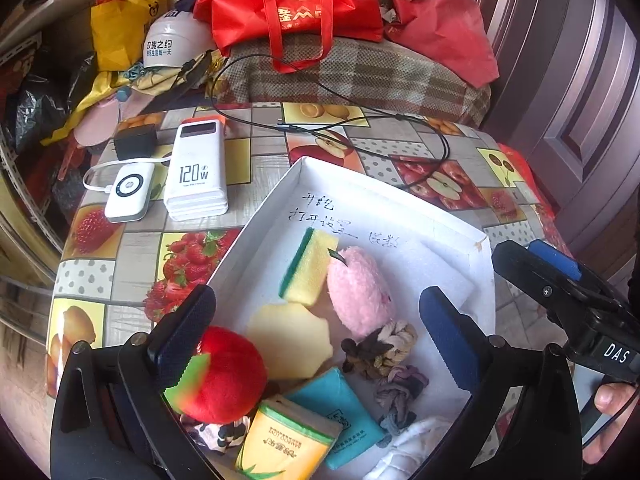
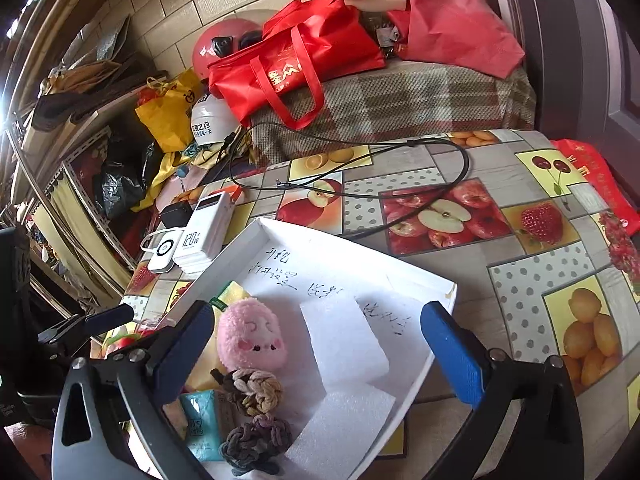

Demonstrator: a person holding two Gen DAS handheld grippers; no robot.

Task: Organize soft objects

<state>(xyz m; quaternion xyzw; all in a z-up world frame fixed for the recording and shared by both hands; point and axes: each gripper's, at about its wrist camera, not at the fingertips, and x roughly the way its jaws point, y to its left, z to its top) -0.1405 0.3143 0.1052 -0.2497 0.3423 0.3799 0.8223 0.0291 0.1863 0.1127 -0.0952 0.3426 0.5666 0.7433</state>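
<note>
LEFT WRIST: left gripper (image 1: 320, 344) jaws spread wide, empty, over white box (image 1: 452, 222); red plush (image 1: 226, 376) inside, apparently touching left finger | RIGHT WRIST: right gripper (image 2: 320, 354) jaws apart, empty; pink plush (image 2: 252, 334) in box between fingers.

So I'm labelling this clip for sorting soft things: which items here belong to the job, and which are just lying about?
Job:
white box
red plush
pink plush
sponge
tissue packs
knotted ropes
foam blocks

Lying about:
power banks
black cable
red bag
helmets
</note>
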